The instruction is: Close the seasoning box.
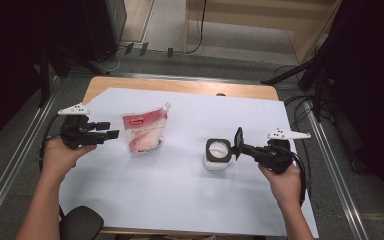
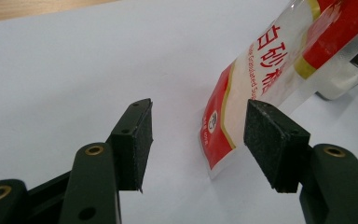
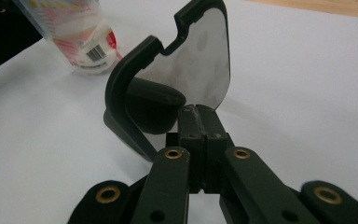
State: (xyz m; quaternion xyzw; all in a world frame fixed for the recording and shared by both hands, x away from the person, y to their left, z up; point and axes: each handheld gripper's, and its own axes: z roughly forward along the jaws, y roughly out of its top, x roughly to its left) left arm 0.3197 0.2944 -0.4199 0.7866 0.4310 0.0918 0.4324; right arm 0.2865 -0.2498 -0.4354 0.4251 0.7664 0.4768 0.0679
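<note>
A red-and-white sugar pouch (image 1: pixel 142 134) stands left of the table's middle. My left gripper (image 1: pixel 109 130) points at it from the left, open, level with the pouch. In the left gripper view the pouch's lower corner (image 2: pixel 223 140) lies just beyond the pads, close to the right pad (image 2: pixel 268 140), and nothing presses on it. A white square container (image 1: pixel 218 154) with a black rim stands right of centre, its inside showing. Its black hinged lid (image 1: pixel 238 141) is raised upright. My right gripper (image 1: pixel 245 147) is shut on the lid's edge (image 3: pixel 186 70).
A white sheet (image 1: pixel 180 190) covers the wooden table (image 1: pixel 180 86). A black rounded object (image 1: pixel 82 222) sits at the near left edge. Metal rails (image 1: pixel 10 170) run along both sides of the table, and cables lie on the floor behind.
</note>
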